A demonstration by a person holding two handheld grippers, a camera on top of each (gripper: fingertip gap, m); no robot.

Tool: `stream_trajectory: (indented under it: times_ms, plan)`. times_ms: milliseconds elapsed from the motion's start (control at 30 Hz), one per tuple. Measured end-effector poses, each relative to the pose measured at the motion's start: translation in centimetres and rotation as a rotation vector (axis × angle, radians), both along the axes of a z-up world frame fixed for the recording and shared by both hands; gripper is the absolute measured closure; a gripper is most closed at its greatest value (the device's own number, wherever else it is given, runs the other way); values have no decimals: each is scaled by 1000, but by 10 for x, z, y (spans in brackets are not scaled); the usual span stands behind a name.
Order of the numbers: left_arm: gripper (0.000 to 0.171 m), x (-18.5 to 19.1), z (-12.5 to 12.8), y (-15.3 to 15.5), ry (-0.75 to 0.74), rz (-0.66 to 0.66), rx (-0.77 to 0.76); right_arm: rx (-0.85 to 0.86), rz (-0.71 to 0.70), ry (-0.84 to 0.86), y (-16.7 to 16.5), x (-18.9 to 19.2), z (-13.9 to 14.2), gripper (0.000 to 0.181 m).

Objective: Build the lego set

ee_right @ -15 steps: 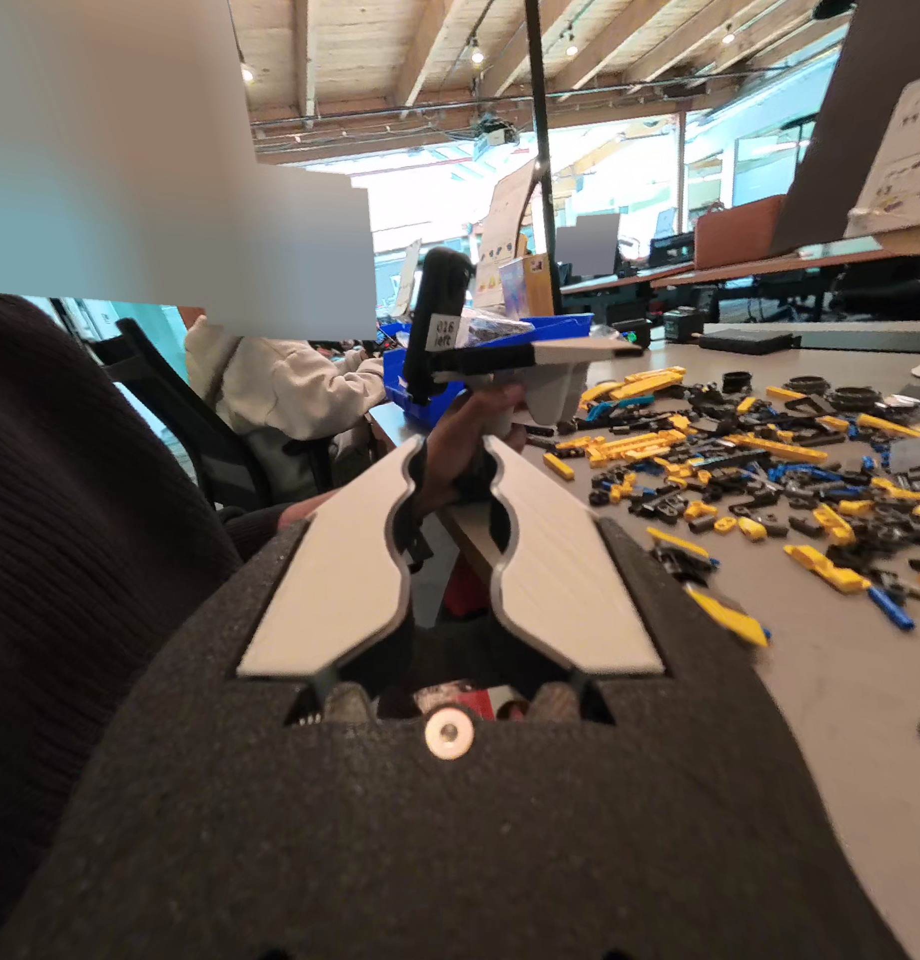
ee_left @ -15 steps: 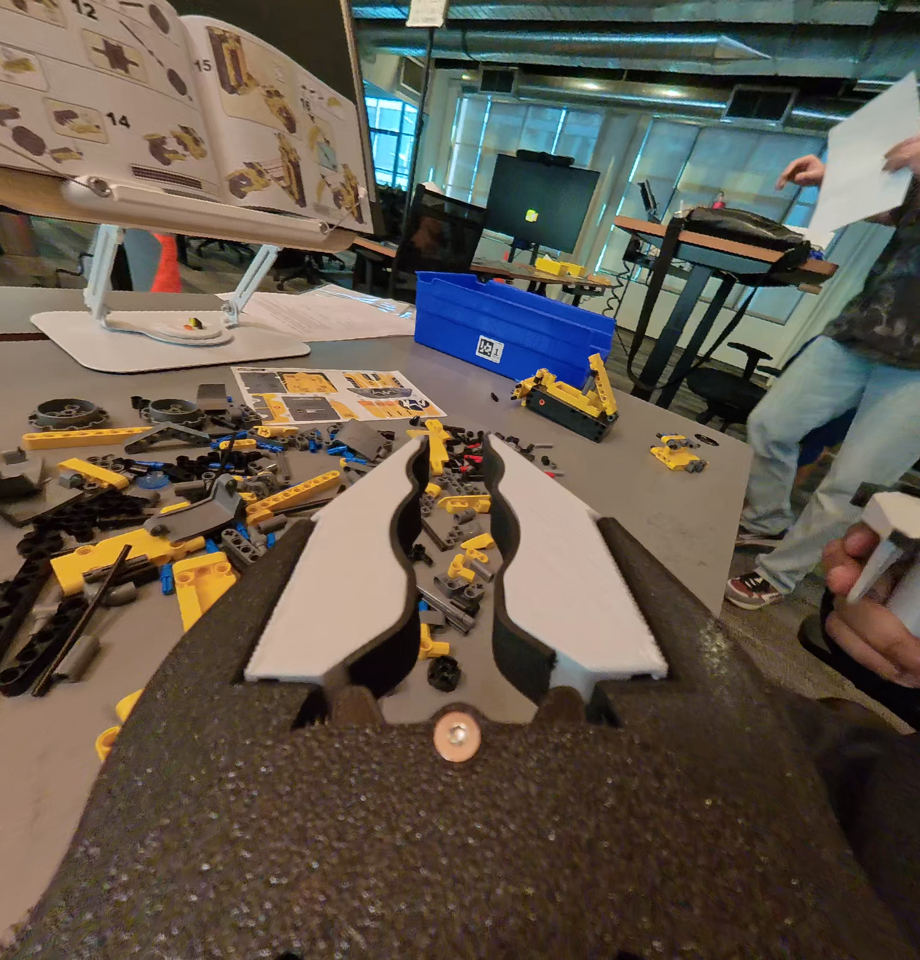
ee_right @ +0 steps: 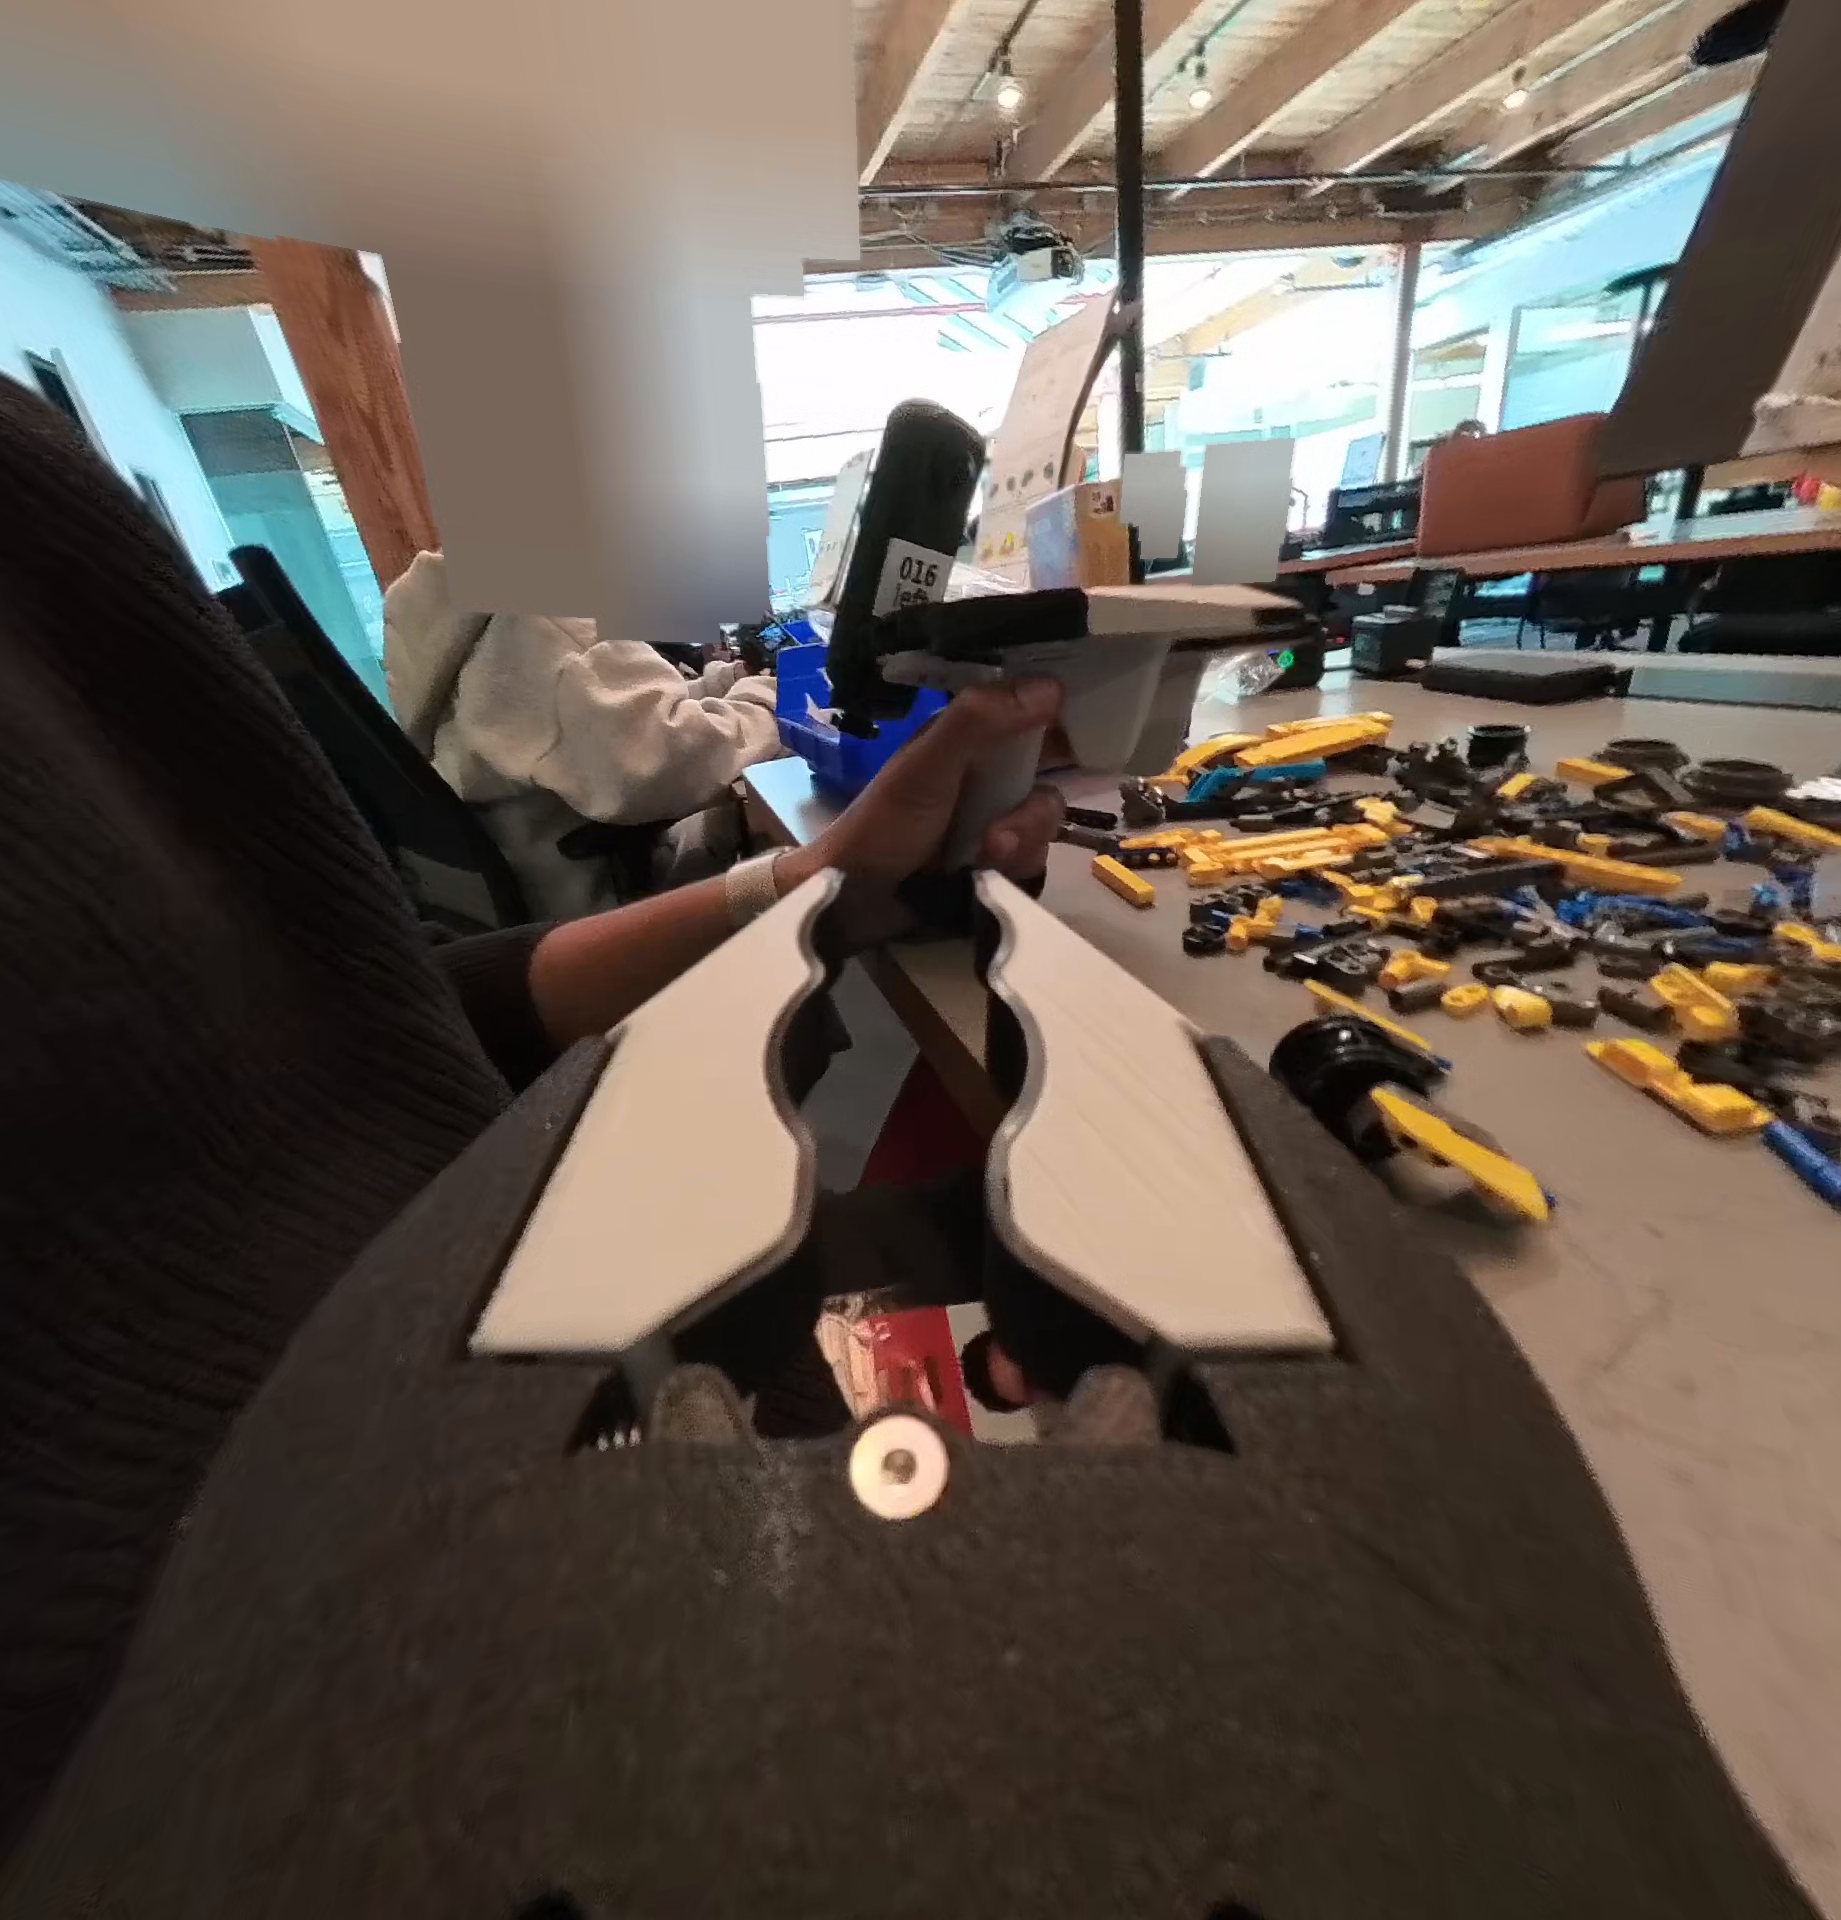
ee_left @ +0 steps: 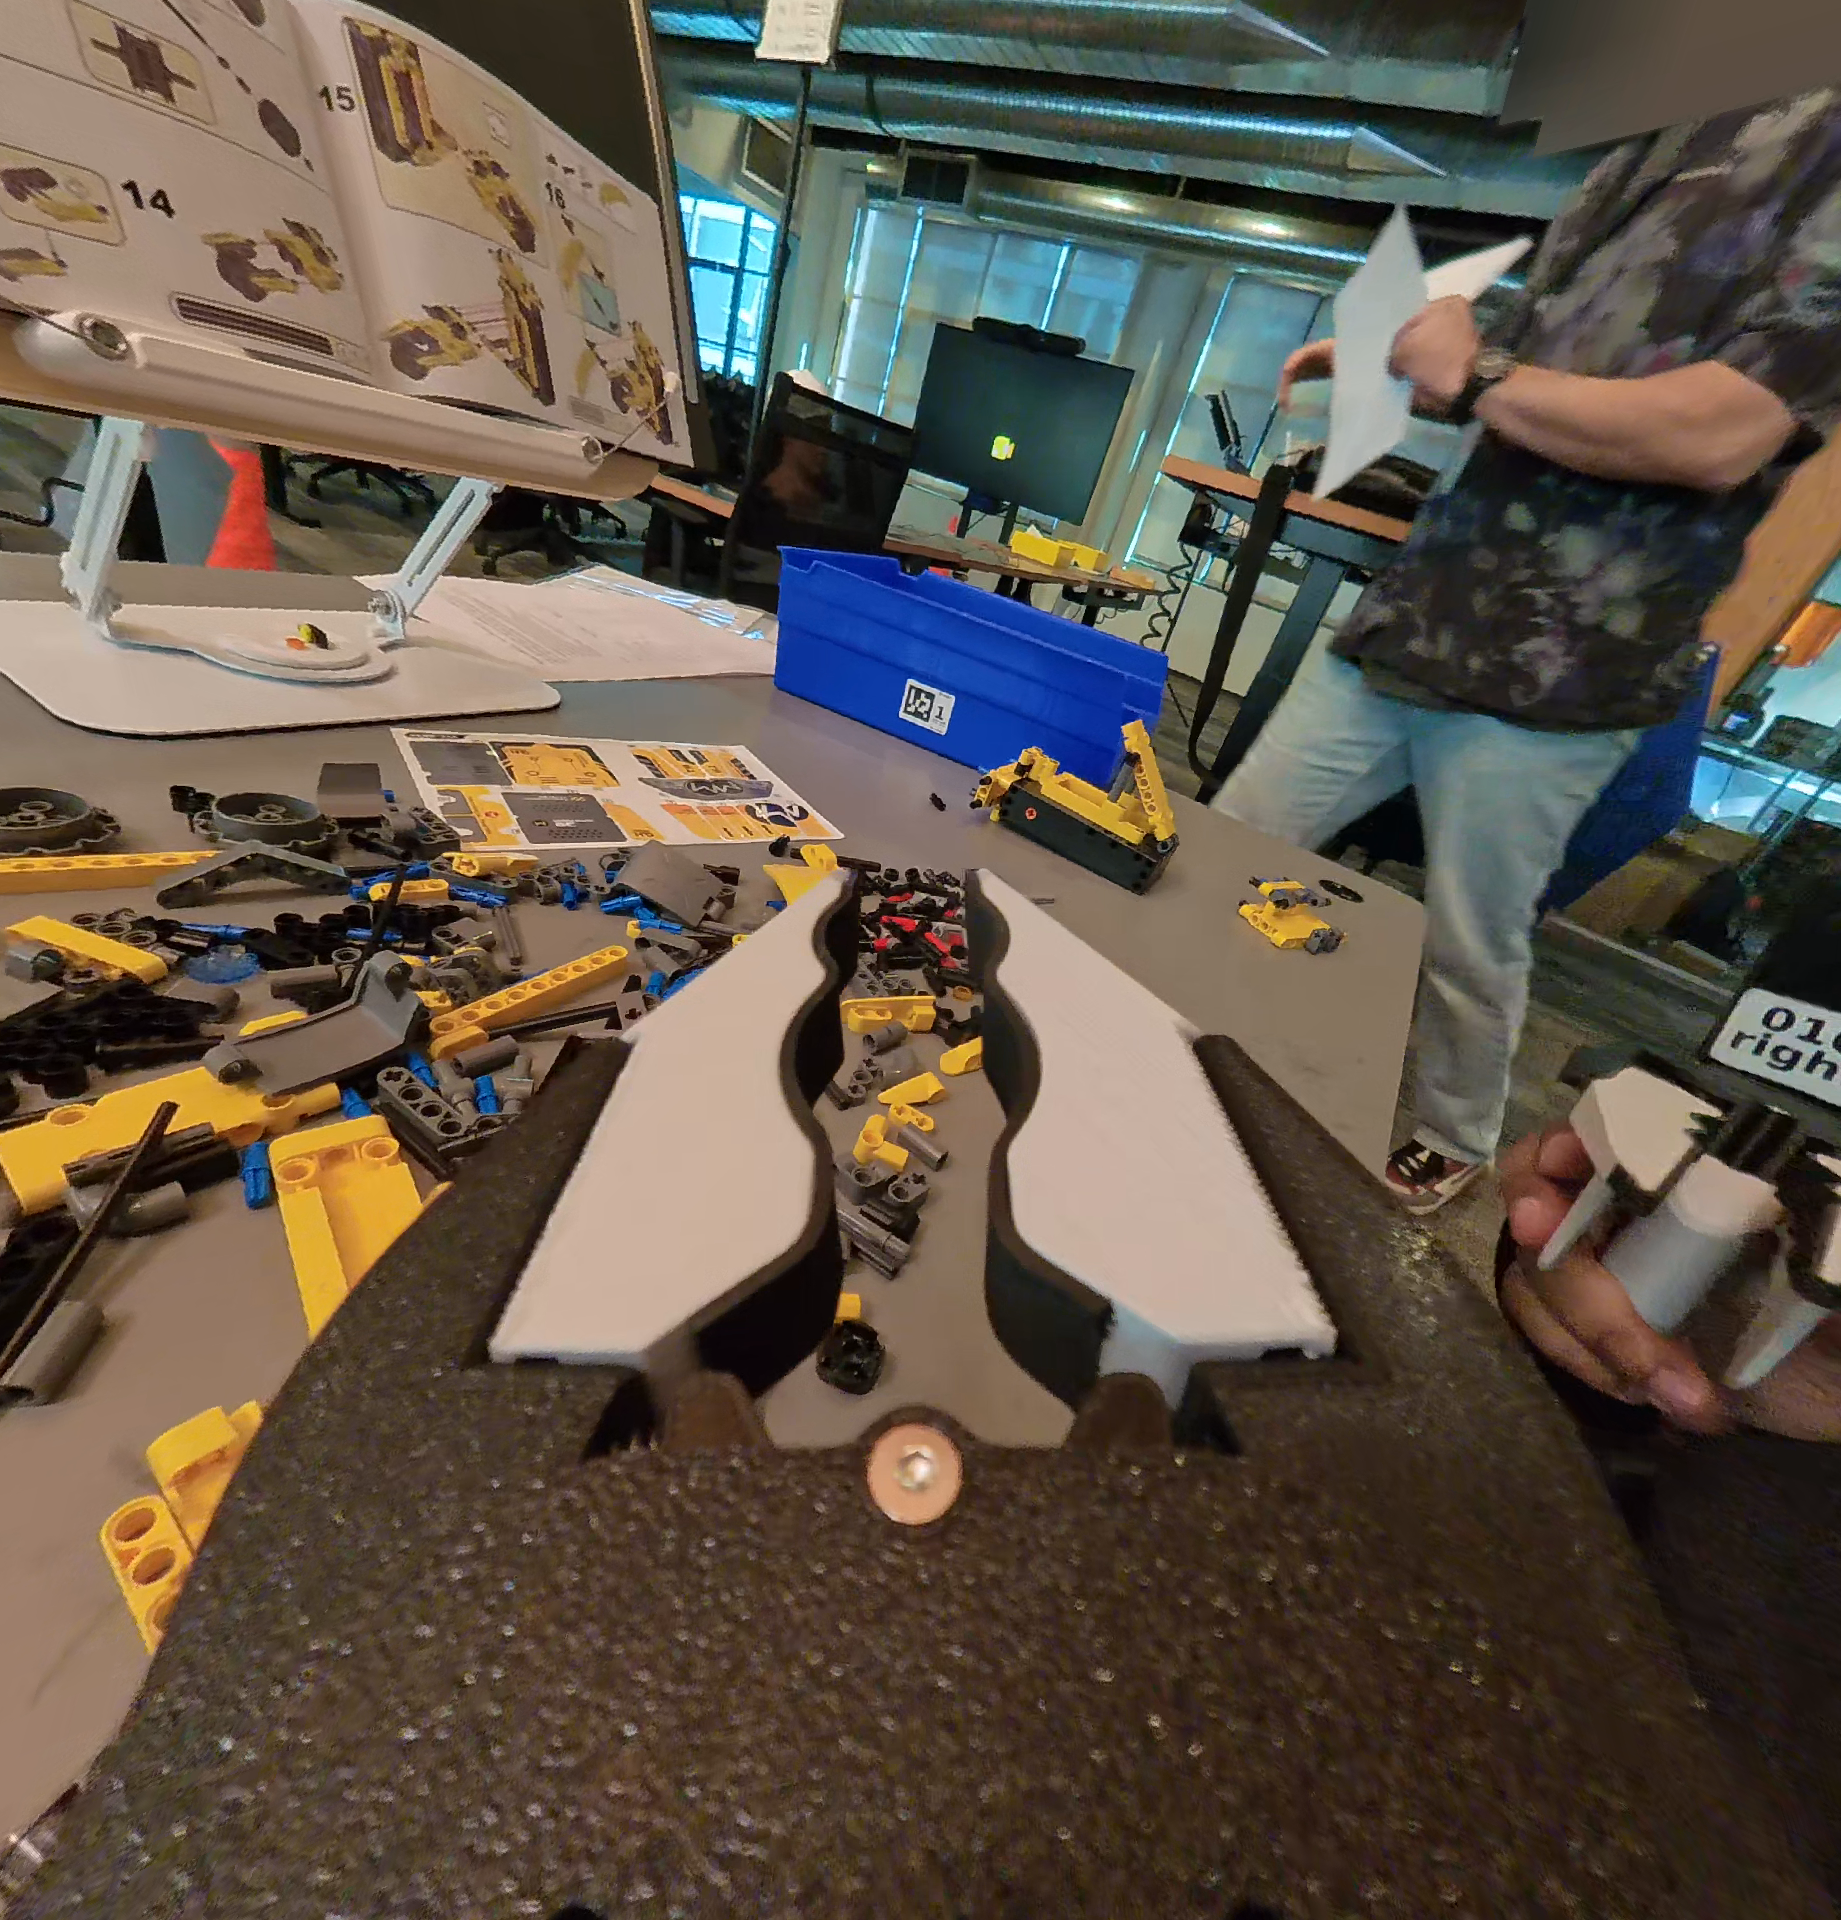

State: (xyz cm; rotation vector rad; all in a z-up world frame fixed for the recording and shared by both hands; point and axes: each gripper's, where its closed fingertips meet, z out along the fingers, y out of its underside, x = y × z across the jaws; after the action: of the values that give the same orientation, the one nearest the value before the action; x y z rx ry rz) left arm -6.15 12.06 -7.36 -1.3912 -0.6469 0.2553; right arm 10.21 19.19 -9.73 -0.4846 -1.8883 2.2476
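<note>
Both grippers gape empty (narrowly): left gripper (ee_left: 911,894) above scattered bricks (ee_left: 885,1132), right gripper (ee_right: 908,894) off the table edge (ee_right: 937,1023).

The instruction booklet (ee_left: 303,197) on its stand runs off the top left edge. The left gripper's body hides the near bricks (ee_left: 874,1164). The wheel (ee_right: 1342,1070) near the right gripper is motion-blurred. The far desks are too small to make out.
</note>
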Motion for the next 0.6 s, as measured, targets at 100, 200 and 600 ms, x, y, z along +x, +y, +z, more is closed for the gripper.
stream_trajectory:
  times_ms: [100, 200, 600]
  plan:
    - [152, 1, 0, 1, 8, 1, -11, -1, -35, 44, 17, -4, 19, 151]
    - [152, 1, -1, 2, 12, 4, -20, 58, -275, 78, 84, -38, 43, 127]
    - [152, -2, 0, -2, 0, 26, -1, 327, -956, -436, 341, -104, -61, 110]
